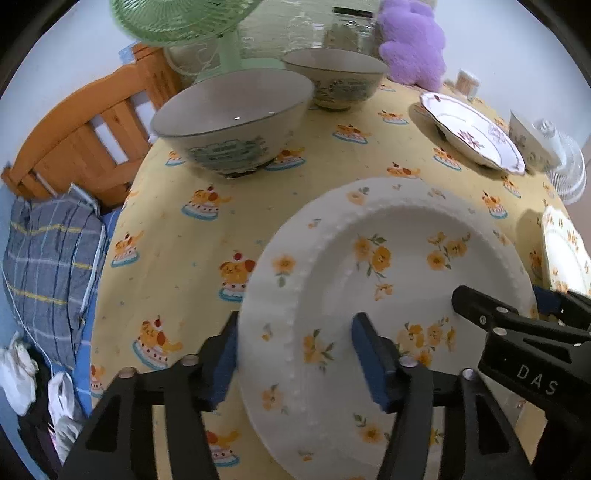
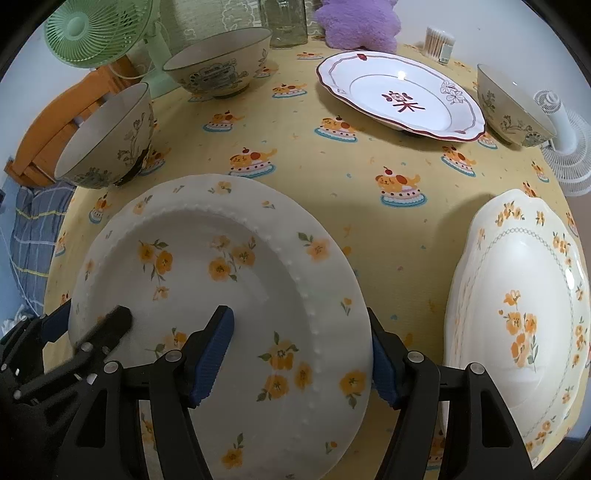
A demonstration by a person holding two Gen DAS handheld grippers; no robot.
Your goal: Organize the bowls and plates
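Observation:
A white plate with orange flowers (image 1: 388,280) (image 2: 221,288) lies at the table's near edge. My left gripper (image 1: 295,362) is open and straddles its left rim, one finger inside and one outside. My right gripper (image 2: 303,354) is open and straddles its right rim the same way. Whether the pads touch the rim I cannot tell. A scalloped cream plate with orange flowers (image 2: 524,306) (image 1: 569,247) lies to the right. A red-trimmed plate (image 2: 402,96) (image 1: 476,133) sits at the back right. Three patterned bowls stand at the left (image 2: 110,140) (image 1: 236,122), the back (image 2: 221,62) (image 1: 336,77) and the far right (image 2: 513,107).
A yellow tablecloth (image 2: 332,177) covers the round table. A green fan (image 2: 96,33), a glass jar (image 2: 284,22), a purple plush (image 2: 362,22) and a cotton-swab jar (image 2: 439,40) stand at the back. A white fan (image 2: 569,147) is at the right. An orange wooden headboard (image 1: 85,140) and bedding (image 1: 51,266) are at the left.

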